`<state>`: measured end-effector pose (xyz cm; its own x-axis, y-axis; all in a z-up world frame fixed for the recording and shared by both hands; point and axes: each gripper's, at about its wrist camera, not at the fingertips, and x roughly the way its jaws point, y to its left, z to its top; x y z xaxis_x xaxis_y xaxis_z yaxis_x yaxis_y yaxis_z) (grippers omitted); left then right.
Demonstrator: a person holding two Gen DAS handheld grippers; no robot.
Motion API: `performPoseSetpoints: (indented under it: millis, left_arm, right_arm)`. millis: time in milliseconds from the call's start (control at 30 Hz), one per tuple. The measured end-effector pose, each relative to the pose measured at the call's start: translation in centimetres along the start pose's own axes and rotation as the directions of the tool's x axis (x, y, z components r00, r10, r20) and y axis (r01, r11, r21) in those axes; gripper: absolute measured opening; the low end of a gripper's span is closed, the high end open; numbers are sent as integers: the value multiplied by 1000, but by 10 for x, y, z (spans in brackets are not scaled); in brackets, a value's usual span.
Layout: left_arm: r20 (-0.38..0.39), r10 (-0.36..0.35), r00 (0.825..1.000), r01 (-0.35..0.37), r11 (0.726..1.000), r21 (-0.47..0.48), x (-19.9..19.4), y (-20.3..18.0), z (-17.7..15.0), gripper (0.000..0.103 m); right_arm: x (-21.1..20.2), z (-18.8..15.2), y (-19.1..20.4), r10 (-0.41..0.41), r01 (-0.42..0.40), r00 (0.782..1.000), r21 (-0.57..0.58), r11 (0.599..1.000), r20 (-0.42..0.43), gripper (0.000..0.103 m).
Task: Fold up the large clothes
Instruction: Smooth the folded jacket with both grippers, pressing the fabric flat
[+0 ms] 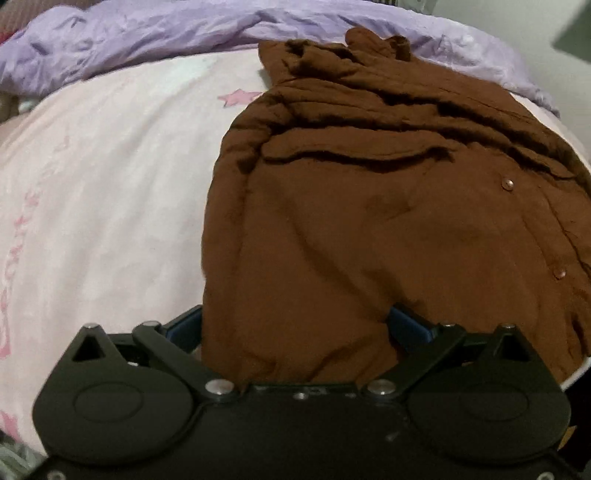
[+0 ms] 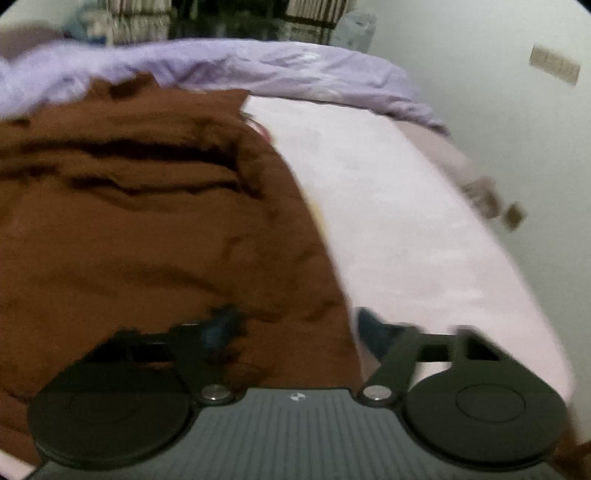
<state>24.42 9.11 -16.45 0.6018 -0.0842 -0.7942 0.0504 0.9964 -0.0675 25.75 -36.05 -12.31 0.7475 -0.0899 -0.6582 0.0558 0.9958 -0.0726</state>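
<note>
Pale pink bedsheet (image 1: 110,206) with faint star prints fills the left half of the left wrist view; a crumpled lilac quilt (image 1: 147,33) runs along the top edge. Brown snap-button jacket (image 1: 369,221) lies centre to right, bunched in ridges toward the upper middle, probably partway through folding. Its near hem drapes into the left gripper (image 1: 295,325) at bottom centre. Jaws stand wide apart, cloth between them; the blue pads do not appear to press on it, so no firm hold is evident. Likely either a release or a fresh approach to the hem; cannot say which. Left finger is mostly covered by the fabric. Two metal snaps (image 1: 509,182) at right suggest the front placket faces up. Sleeves and collar not distinguishable in the folds.

Right wrist view: same sheet (image 2: 406,221) occupies the right half, quilt (image 2: 258,66) across the top, grey-white wall (image 2: 480,110) at upper right. Frame is blurred. Jacket (image 2: 147,221) fills the left and centre, its right edge curving down to the right gripper (image 2: 291,328). Left finger sits amid cloth, right finger over bare sheet; the jacket's edge lies between them. Whether the pads bite the fabric cannot be told. Small objects at the wall and clutter along the top are unreadable.
</note>
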Motion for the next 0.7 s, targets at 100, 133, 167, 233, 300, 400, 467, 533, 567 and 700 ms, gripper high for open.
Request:
performPoseSetpoints:
  millis: [100,133,167,233,300,400,467,533,567,700]
  left_arm:
    - [17,2,1000,-2,1000,24,-15,-3,13,15]
    - [24,51,998,-52,998,43,-25,-1,17,16]
    - [42,48,998,-50,997,50,-32,3,21,16]
    - [108,1,994,-7,998,54,-60,18,27,16]
    - [111,26,993,-36,995,90,-74,21,30,16]
    - [51,120,991,-127,980,154,-59,12,22,5]
    - [-22,122,992,-117,980,160,-39,10,8,5]
    - [-37,127,991,-121,984,131,-29,8,-3,6]
    - [-21,135,991,-131,984,119,-30,6,-6,9]
    - [1,129,992,-129,991,19,-39,9,-6,48]
  right_arm:
    - [-16,3,0,-8,7,1000,36,999,19,11]
    - [-28,3,1,-6,4,999,43,999,47,11]
    - [-43,4,1,5,-8,997,45,999,76,10]
    - [-72,6,2,25,-31,990,42,999,142,10]
    - [-90,8,4,18,-27,986,53,998,168,9]
    - [-74,3,8,-32,24,990,60,998,135,9]
    - [-46,-4,5,-54,49,997,84,995,61,9]
    - [-26,-14,4,-55,53,998,84,995,15,10]
    - [-24,-17,5,-60,58,998,77,995,15,12]
    - [-29,-18,9,-93,91,995,47,995,39,49]
